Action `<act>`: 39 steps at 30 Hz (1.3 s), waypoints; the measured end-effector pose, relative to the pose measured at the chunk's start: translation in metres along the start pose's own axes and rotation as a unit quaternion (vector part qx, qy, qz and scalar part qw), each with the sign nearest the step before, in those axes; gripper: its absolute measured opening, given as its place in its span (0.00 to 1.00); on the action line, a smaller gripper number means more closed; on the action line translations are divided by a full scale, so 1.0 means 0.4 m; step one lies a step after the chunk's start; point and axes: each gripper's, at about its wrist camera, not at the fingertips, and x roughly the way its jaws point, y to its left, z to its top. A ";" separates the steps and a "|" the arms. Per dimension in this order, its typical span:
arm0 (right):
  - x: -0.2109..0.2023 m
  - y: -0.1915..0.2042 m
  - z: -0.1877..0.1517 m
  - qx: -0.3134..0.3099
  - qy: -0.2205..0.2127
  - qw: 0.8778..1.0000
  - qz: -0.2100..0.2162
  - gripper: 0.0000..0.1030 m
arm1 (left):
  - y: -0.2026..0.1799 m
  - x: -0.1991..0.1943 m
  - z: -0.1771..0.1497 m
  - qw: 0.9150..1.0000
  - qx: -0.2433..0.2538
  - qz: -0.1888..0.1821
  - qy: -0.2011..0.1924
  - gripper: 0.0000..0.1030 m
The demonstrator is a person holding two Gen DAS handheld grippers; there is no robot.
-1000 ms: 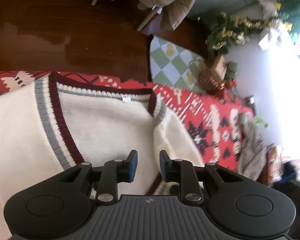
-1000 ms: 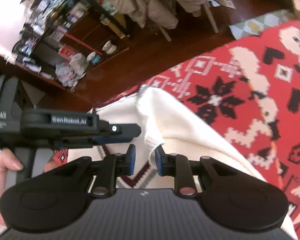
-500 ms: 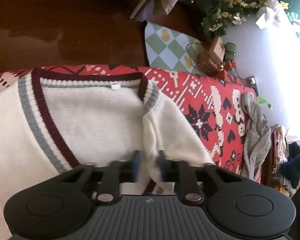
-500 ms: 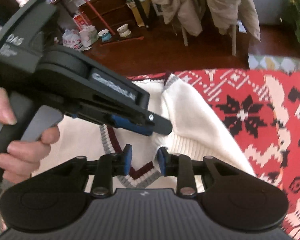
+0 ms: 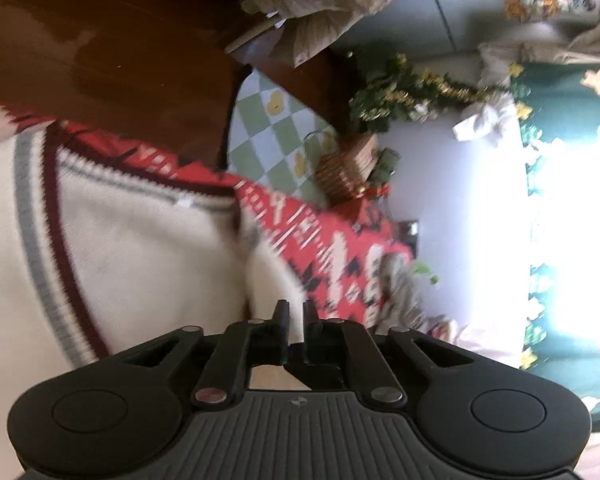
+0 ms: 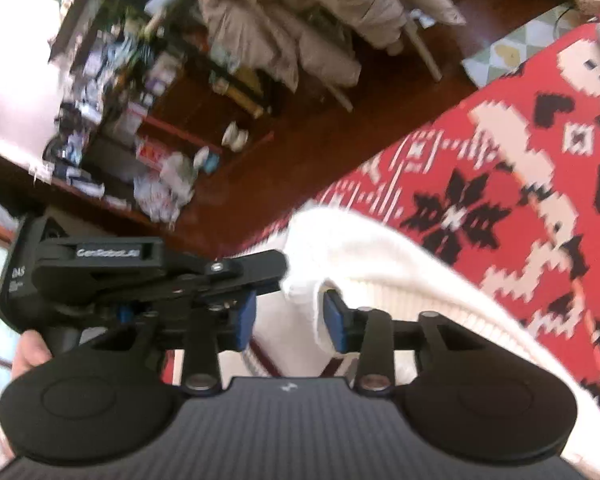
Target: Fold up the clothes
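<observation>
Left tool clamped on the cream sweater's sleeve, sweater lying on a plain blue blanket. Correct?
Not quite. The blanket is red with a white and black pattern, not plain blue; both wrist views show it. The rest holds: in the left wrist view the left tool is closed on the sleeve of the cream sweater.

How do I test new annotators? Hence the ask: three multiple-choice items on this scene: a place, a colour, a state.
1. The sweater lies on: A) red patterned cloth B) bare floor C) a chair.
2. Its neck trim is: A) blue, yellow B) maroon, grey C) green, black.
3. The left gripper has its fingers: A) wide open B) out of view C) shut on the sweater.
Key: 1A, the red cloth shows around it; 2B, both stripes edge the V-neck; 3C, white knit is pinched between them.
</observation>
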 end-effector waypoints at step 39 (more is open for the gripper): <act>0.007 -0.037 0.255 -0.243 0.057 0.963 -0.102 0.16 | 0.019 -0.165 -0.011 0.961 0.134 0.223 -0.092 0.16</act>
